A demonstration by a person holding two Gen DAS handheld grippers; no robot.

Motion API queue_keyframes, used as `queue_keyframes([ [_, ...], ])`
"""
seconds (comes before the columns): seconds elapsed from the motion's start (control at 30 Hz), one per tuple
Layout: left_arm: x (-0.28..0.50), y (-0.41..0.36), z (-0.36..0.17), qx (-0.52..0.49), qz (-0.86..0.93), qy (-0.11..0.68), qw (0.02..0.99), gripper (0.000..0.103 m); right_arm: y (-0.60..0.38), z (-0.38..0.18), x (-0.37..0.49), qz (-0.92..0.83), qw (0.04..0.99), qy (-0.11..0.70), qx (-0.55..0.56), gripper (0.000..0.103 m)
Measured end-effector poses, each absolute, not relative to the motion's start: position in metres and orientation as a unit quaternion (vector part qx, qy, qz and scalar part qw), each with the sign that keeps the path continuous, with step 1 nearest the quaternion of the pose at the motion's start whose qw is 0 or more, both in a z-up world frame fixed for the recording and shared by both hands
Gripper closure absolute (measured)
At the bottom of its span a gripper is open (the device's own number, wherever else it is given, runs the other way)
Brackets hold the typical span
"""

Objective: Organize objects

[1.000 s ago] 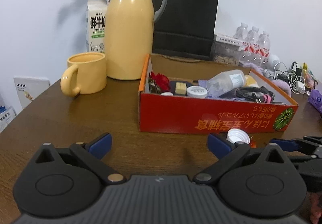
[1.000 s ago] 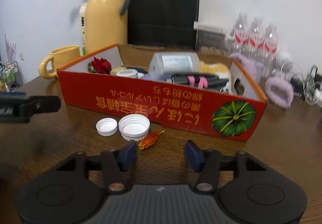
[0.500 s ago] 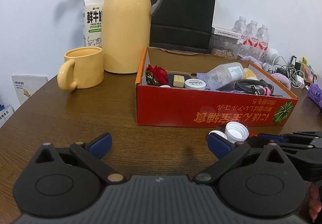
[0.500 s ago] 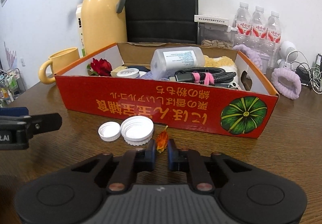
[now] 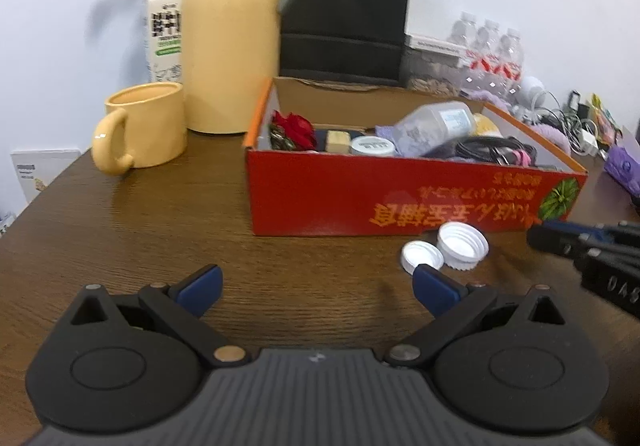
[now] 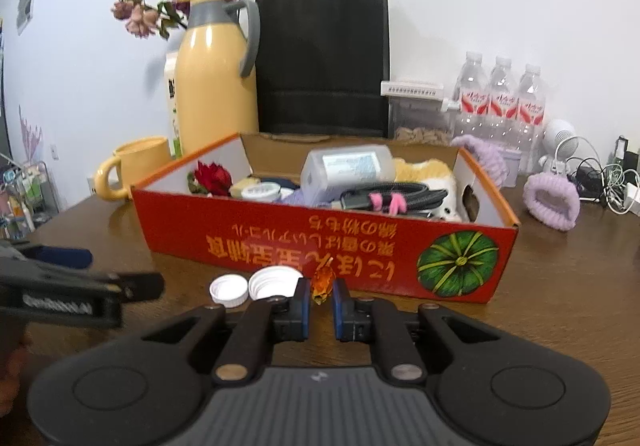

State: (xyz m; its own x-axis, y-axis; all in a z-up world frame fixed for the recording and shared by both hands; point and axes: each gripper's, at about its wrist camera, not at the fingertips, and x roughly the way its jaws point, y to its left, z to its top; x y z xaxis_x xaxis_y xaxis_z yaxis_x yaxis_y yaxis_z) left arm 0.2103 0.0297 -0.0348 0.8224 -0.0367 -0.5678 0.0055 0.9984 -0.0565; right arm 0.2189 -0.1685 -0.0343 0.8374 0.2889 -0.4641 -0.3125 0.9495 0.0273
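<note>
The right gripper [image 6: 321,308] has just closed its jaws on a small orange item [image 6: 322,281], maybe a wrapped candy or a dried flower; the blur makes it hard to say which. The item sits pinched between the blue pads, in front of the red box [image 6: 360,246]. From the right wrist view the box is at 12 o'clock, and two white caps [image 6: 256,286] lie on the table [image 6: 560,286] at about 10 o'clock from the pads, just beside the box front.

The left gripper [image 5: 316,284] has its fingers wide open with nothing between them, hovering over bare wood at the box's near left corner.

The box already holds many things: a red rose [image 6: 212,175], a clear bottle [image 6: 348,165], a black cable [image 6: 384,197], a small round tin [image 6: 260,190]. I judge the tidying well advanced. What is left near the front is the orange item, now gripped but not yet in the box, and the two caps.
</note>
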Motion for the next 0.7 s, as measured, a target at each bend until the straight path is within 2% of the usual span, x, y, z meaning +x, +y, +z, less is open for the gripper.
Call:
queue_keyframes([
  [0.43,0.242,-0.012,-0.047,0.023,-0.037,0.323,0.945,0.000,-0.198,-0.033,0.218,0.156,0.961,0.229,-0.025,0.093],
  [0.63,0.256,-0.021,-0.048,0.020,-0.039,0.330,0.943,0.019,-0.204,-0.033,0.218,0.158,0.960,0.229,-0.029,0.093],
  [0.7,0.256,-0.024,-0.047,0.023,-0.045,0.324,0.945,0.036,-0.204,-0.033,0.217,0.160,0.960,0.229,-0.029,0.093],
])
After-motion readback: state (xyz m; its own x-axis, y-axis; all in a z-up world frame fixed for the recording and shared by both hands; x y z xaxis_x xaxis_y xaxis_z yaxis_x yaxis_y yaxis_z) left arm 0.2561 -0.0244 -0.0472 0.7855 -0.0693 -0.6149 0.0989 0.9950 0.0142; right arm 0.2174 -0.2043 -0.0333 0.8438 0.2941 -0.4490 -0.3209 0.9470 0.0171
